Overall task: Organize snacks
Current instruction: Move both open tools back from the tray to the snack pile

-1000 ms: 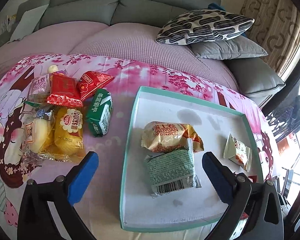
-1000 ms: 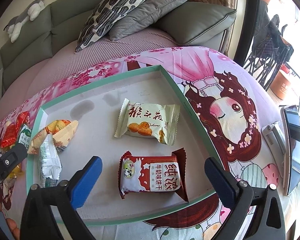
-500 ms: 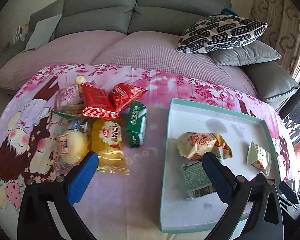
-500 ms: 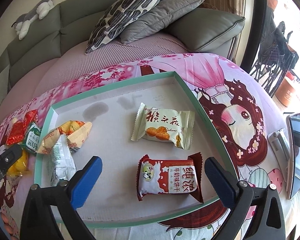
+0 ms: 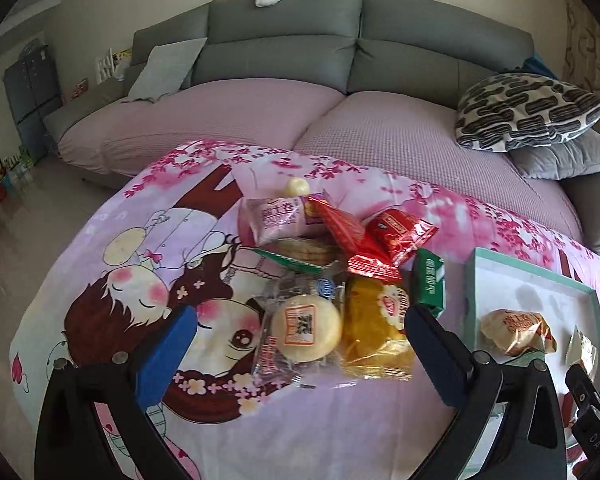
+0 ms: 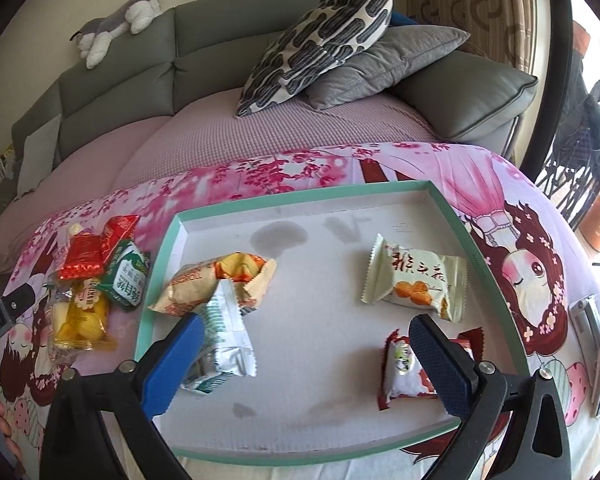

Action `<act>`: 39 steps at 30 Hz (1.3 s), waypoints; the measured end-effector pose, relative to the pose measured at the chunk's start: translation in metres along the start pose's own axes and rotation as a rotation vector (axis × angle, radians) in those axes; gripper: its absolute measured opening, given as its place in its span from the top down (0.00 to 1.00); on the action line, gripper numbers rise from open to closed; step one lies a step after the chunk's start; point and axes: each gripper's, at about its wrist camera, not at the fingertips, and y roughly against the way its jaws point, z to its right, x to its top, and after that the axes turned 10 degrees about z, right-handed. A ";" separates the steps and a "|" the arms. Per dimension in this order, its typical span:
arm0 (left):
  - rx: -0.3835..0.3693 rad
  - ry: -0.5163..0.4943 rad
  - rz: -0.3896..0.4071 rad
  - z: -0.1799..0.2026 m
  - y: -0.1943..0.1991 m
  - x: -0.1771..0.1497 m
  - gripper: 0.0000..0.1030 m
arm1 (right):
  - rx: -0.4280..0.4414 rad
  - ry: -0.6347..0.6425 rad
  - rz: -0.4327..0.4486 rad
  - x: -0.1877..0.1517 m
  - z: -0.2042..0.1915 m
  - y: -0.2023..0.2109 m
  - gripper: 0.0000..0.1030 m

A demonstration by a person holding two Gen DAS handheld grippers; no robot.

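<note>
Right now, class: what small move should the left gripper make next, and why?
Probably ease the left gripper down and shut it on the round bun. It is open and empty, the bun lies between its fingers, and the pile sits outside the tray, which holds four snacks.

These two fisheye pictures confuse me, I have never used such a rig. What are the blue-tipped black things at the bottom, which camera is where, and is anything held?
Each picture comes from a camera on a hand-held gripper, looking along its two blue-padded fingers. The left gripper is open and empty above the snack pile on the cartoon cloth; a round bun packet lies between its fingers. The right gripper is open and empty over the teal-rimmed tray, which holds four packets, among them a cream packet and a red-and-white one. Nothing is held.
</note>
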 end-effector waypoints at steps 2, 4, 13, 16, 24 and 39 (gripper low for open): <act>0.016 0.013 0.001 -0.009 -0.002 0.000 0.00 | 0.017 0.018 0.004 -0.001 -0.012 0.000 0.00; 0.027 0.023 0.007 -0.017 -0.002 0.002 0.00 | 0.036 0.034 0.009 -0.001 -0.023 0.001 0.00; 0.064 0.046 0.018 -0.049 -0.007 0.008 0.00 | 0.137 0.071 0.020 -0.004 -0.075 0.000 0.00; 0.069 0.060 0.027 -0.060 -0.010 0.009 0.00 | 0.166 0.089 0.015 -0.007 -0.093 -0.002 0.00; 0.039 0.119 0.020 -0.081 -0.023 0.007 0.00 | 0.214 0.136 -0.006 -0.018 -0.128 -0.008 0.00; -0.104 0.142 -0.080 -0.076 -0.054 0.001 0.00 | 0.255 0.153 -0.014 -0.022 -0.151 -0.028 0.00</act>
